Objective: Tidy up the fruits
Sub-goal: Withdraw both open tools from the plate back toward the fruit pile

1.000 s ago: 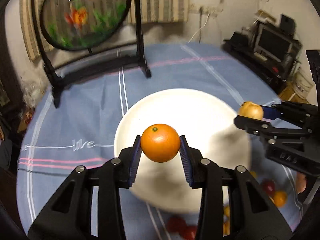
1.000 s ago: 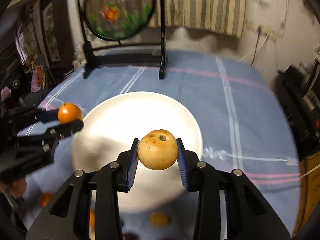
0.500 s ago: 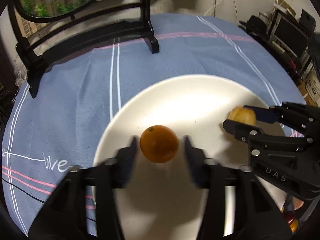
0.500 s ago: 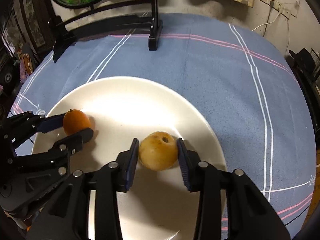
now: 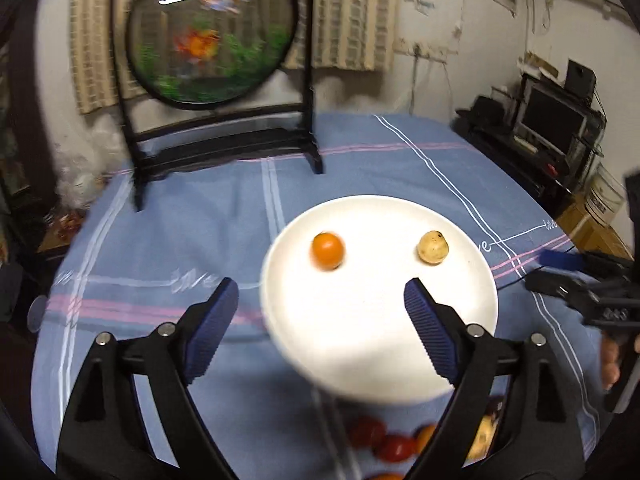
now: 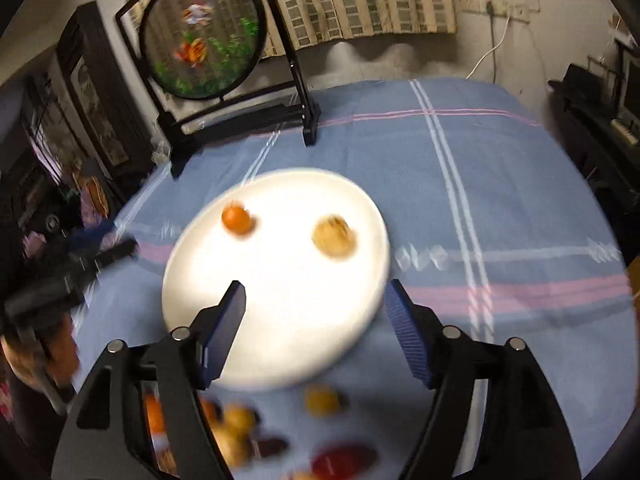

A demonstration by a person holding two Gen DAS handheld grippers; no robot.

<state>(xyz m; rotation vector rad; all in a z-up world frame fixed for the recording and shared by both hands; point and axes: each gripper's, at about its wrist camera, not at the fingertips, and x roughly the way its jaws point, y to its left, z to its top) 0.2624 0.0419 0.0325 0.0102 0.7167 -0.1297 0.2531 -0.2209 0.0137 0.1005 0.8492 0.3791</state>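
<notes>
A white plate [image 5: 380, 340] [image 6: 280, 320] lies on the blue cloth. On it rest an orange [image 5: 327, 251] [image 6: 237, 219] to the left and a yellow-brown fruit [image 5: 433, 247] [image 6: 333, 237] to the right, apart from each other. My left gripper [image 5: 320, 320] hangs back over the plate's near part, its jaws opening with nothing between them. My right gripper [image 6: 314, 316] is likewise drawn back, jaws opening and empty; it also shows at the right edge of the left wrist view [image 5: 560, 272]. Loose red, orange and yellow fruits [image 5: 384, 440] [image 6: 320, 400] lie on the cloth in front of the plate.
A round fish painting on a black stand [image 5: 216, 40] [image 6: 204, 40] stands at the table's far side. Dark furniture with a monitor [image 5: 556, 116] is off to the right. A hand [image 5: 608, 360] holds the right gripper.
Both grippers let go of their fruit, opened wide and pulled back from the plate. The orange and the yellow-brown fruit now lie on the plate.
</notes>
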